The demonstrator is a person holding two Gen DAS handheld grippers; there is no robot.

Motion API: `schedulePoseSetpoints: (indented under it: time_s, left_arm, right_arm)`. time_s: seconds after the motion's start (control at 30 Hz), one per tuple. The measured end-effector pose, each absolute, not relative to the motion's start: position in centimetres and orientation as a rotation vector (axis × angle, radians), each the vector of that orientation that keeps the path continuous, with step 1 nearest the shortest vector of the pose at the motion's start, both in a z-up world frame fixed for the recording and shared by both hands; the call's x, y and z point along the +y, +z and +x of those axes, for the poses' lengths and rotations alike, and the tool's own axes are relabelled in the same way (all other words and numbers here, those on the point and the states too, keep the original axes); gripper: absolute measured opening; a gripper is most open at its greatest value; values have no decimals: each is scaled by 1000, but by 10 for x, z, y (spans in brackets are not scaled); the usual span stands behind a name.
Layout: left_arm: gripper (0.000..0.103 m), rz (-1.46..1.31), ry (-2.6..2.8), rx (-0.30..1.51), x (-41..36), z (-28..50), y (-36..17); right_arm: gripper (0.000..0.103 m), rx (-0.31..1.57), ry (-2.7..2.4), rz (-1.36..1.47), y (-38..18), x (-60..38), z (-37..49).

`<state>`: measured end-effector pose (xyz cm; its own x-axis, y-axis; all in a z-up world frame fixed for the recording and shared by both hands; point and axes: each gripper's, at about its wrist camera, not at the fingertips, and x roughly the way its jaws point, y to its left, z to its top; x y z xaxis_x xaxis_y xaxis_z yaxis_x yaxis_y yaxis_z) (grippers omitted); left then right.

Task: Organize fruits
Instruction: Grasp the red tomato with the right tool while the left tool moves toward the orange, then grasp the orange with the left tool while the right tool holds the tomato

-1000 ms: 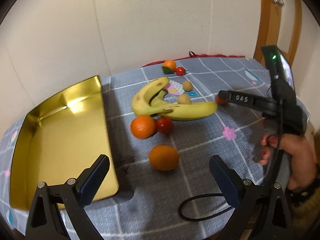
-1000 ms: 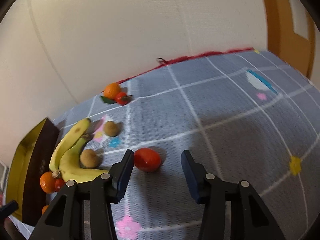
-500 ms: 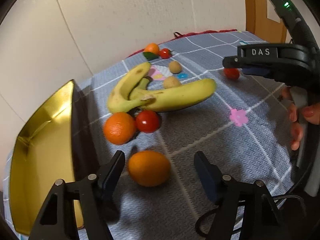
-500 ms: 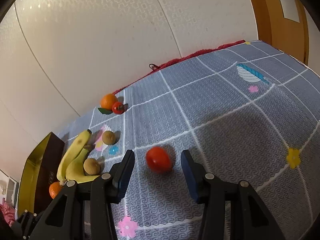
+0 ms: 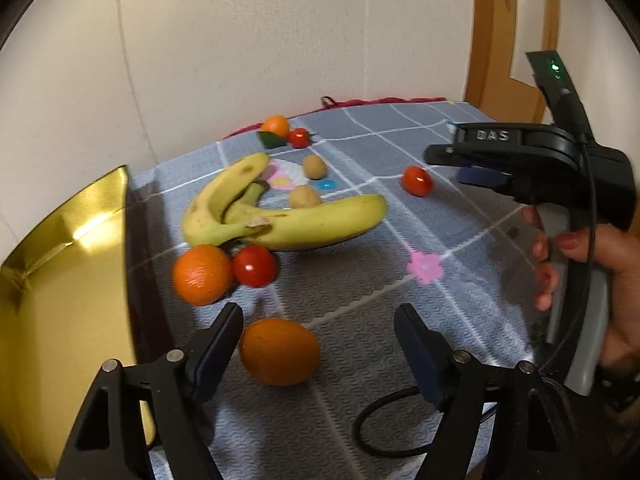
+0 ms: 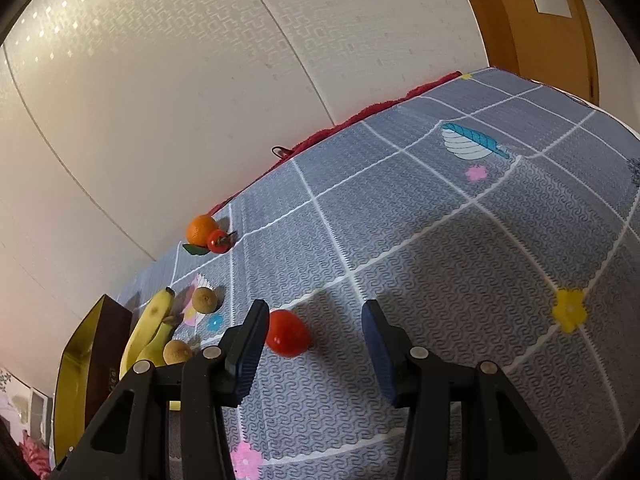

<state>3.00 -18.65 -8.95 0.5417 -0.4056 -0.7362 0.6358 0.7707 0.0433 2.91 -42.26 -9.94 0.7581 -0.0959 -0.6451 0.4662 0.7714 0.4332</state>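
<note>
A smooth, slightly oval orange (image 5: pixel 279 351) is seen lying on the grey patterned cloth (image 5: pixel 360 288), just right of the gold tray (image 5: pixel 60 300) and in front of a rounder orange (image 5: pixel 202 274) that touches a red tomato (image 5: pixel 255 266). Behind these, two yellow bananas (image 5: pixel 280 216) are joined at the stem. The left gripper (image 5: pixel 318 340) is held partly spread around the near orange; its jaws have just been opening, the left pad seems to touch the fruit, and the right pad is kept clear. A lone tomato (image 6: pixel 286 333) is framed by the right gripper (image 6: pixel 316 340), whose jaws are parted without gripping it.
</note>
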Motion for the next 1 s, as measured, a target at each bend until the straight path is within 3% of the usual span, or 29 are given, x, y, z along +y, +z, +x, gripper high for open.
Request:
schedulePoseSetpoints:
  time_s: [0.27,0.37,0.47,0.67,0.73,0.8,1.0]
  left_arm:
    - [78,445,-610,738,-185,19,-96]
    - [77,354,-668,721,-172,16,-85]
    - [83,250,-706,667,-156,11,-63]
    - [85,294,-660,732,-171,12,-66]
    - [81,401,-610,725,-184,10,-74]
    - [70,465,-576,737,-192,14,-81]
    - [56,612,-517,785,-197,32,-103]
  right_arm:
    - [49,733,-272,533,-108,-401,50]
    - [48,746,-290,465,-110,-394,55]
    - [28,755,-301,439,-111,-392,55]
    - [28,744,-306,496,-113,-402,49]
    - [28,741,-300,514,-113,-404,48]
    - [28,740,-299,521,-113,-405,47]
    - [28,735,-293,543,-114,-408,45]
